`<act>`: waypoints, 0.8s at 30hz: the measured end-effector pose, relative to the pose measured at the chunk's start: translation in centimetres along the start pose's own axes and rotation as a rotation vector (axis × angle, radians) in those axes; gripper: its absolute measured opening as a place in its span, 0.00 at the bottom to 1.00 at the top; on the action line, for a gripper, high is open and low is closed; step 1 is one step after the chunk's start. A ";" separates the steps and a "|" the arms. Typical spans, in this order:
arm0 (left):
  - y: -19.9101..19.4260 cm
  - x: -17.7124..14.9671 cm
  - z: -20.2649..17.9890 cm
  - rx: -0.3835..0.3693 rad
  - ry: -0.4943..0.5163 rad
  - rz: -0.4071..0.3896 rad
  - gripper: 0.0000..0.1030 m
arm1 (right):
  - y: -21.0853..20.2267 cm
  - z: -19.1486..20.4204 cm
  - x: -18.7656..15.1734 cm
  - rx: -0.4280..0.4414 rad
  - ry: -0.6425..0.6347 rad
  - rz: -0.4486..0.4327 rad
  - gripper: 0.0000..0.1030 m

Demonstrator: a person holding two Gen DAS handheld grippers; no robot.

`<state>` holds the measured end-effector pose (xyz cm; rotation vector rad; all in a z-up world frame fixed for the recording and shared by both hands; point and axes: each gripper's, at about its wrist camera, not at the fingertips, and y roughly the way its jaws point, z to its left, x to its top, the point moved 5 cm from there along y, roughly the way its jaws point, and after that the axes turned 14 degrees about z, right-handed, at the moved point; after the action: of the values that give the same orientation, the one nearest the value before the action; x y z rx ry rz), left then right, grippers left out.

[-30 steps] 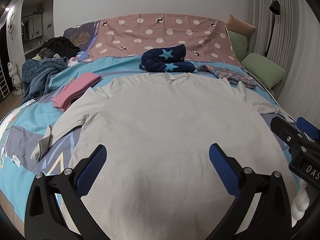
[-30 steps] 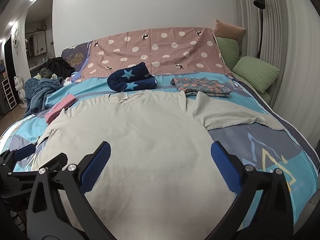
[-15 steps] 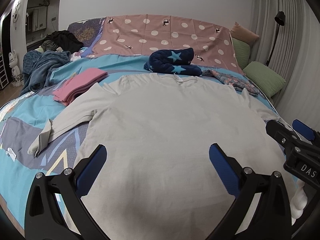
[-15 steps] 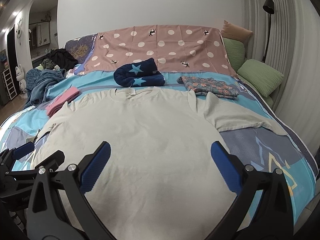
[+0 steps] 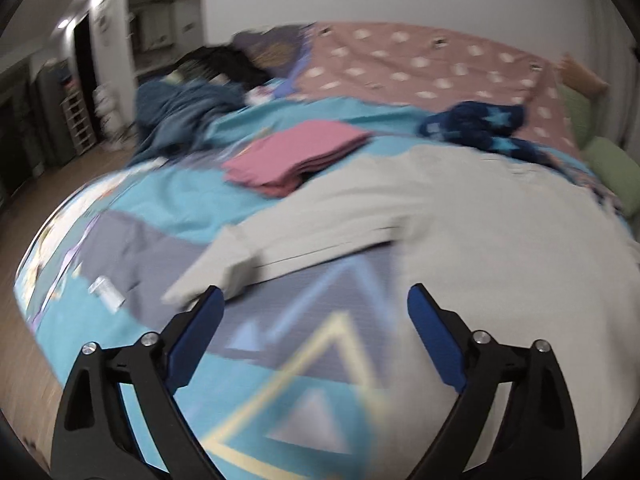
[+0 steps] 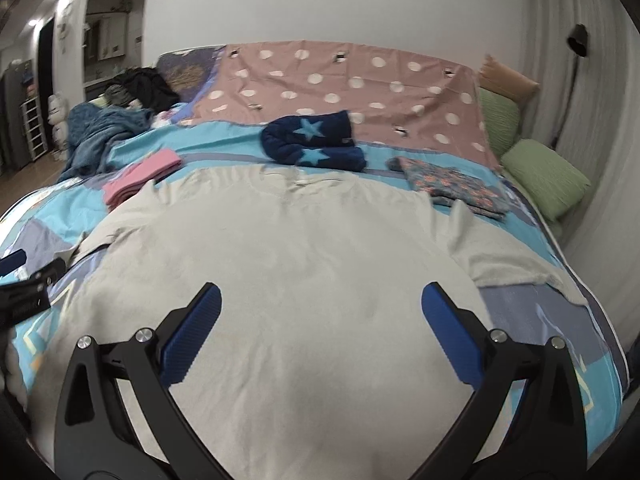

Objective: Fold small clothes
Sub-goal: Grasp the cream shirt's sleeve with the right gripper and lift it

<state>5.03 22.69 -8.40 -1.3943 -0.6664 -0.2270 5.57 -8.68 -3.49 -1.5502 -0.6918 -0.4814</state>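
Left view alone shows sleeve (image 5: 280,248) cuff

- The shirt (image 6: 304,280) lies spread flat on the bed (image 6: 560,320), filling the middle of the right wrist frame.
- One sleeve (image 5: 288,248) reaches toward the lower left of the left wrist frame.
- A folded stack (image 6: 140,176) sits at the shirt's upper left.
- A rolled garment (image 6: 316,142) lies just behind the collar.
- A patterned folded garment (image 6: 456,184) lies at the upper right, with pillows (image 6: 544,176) further right.
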 end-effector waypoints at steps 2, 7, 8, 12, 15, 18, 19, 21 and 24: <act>1.1 0.2 3.7 0.033 -0.082 0.029 0.88 | 0.4 1.8 0.9 0.106 -0.060 0.012 0.84; 3.0 -1.2 10.3 0.097 -0.204 0.078 0.87 | 3.2 9.2 3.6 0.468 -0.212 0.187 0.34; 3.3 -1.6 10.8 0.098 -0.215 0.091 0.87 | 4.1 11.5 4.3 0.521 -0.236 0.239 0.34; 3.7 -3.1 11.7 0.090 -0.214 0.128 0.87 | 6.3 20.5 6.1 0.581 -0.361 0.307 0.42; 4.5 -3.1 11.4 0.062 -0.195 0.143 0.87 | 8.3 27.7 6.6 0.710 -0.380 0.437 0.50; 6.1 -2.5 11.6 0.038 -0.184 0.168 0.87 | 10.1 33.3 6.2 0.739 -0.387 0.543 0.51; 6.7 -2.2 11.7 0.018 -0.177 0.173 0.87 | 11.1 35.4 6.0 0.735 -0.385 0.596 0.51; 8.3 -1.8 11.9 -0.029 -0.160 0.207 0.87 | 12.3 37.1 5.6 0.722 -0.380 0.659 0.52; 10.1 -1.3 12.0 -0.106 -0.153 0.251 0.87 | 13.9 38.9 5.0 0.688 -0.353 0.736 0.53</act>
<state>5.71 35.74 -17.21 -1.5935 -0.6042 0.0453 14.76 30.35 -14.40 -1.1129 -0.4276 0.5486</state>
